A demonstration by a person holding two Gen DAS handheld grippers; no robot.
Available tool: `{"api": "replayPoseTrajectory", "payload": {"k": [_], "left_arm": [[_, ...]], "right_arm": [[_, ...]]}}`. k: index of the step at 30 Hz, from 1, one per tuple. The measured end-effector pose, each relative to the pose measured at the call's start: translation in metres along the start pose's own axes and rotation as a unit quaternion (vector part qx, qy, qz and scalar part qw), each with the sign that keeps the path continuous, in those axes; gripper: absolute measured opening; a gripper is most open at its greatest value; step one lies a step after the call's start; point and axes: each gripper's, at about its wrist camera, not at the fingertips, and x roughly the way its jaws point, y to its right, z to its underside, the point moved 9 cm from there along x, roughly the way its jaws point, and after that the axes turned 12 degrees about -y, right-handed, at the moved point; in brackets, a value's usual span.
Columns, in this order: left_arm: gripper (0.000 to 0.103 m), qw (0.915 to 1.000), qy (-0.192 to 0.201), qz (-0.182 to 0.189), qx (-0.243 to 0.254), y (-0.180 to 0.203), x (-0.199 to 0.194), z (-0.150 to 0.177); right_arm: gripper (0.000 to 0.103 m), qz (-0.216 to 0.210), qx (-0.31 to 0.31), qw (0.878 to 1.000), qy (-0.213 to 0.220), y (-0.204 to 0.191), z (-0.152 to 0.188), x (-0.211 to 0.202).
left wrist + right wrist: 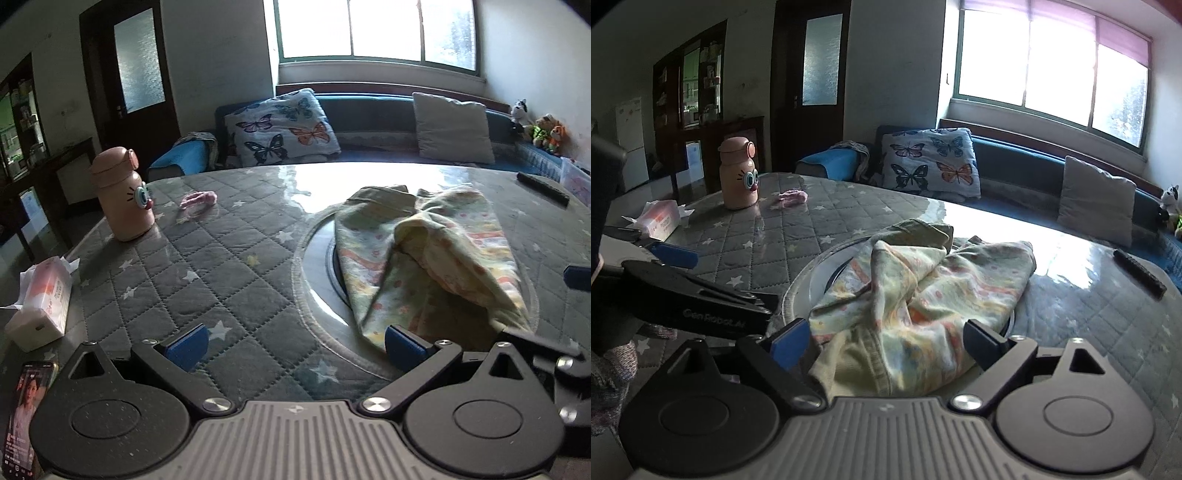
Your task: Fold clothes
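A crumpled pale yellow-green garment with an orange and pink print [424, 254] lies on the round glass centre of the table [317, 280]. My left gripper [295, 347] is open, low over the table, its right fingertip [402, 347] at the garment's near corner. In the right wrist view the garment [923, 295] lies bunched between the open jaws of my right gripper [886, 343], its near hem between the fingertips. The left gripper's body [701, 306] shows at the left of that view.
A pink cartoon bottle [123, 195], a pink hair tie [197, 199], a tissue pack [42, 299] and a phone [26, 413] lie on the left of the quilted table cover. A black remote [543, 188] lies far right. A sofa with cushions [284, 127] stands behind.
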Motion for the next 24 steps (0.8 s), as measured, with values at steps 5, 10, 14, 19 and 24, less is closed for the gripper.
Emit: {"api": "replayPoseTrajectory", "payload": {"k": [5,10,14,19,24], "left_arm": [[0.103,0.9998,-0.004,-0.007,0.017,-0.003,0.011,-0.007],[0.103,0.9995,-0.004,-0.006,0.030,-0.004,0.024,-0.019],[0.098,0.9995,-0.010,-0.001,0.031,-0.005,0.034,-0.023],[0.090,0.9993,-0.018,0.005,0.033,-0.005,0.048,-0.028],[0.080,0.9989,-0.025,0.013,0.037,-0.003,0.060,-0.033]], "right_arm": [[0.085,0.002,0.016,1.000,0.001,0.006,-0.010,0.014],[0.076,0.008,0.026,1.000,-0.008,0.011,-0.020,0.031],[0.066,0.008,0.024,0.999,-0.023,0.013,-0.031,0.048],[0.053,0.011,-0.012,0.999,-0.044,0.008,-0.047,0.073],[0.019,0.022,-0.020,0.998,-0.055,0.016,-0.054,0.089]]}}
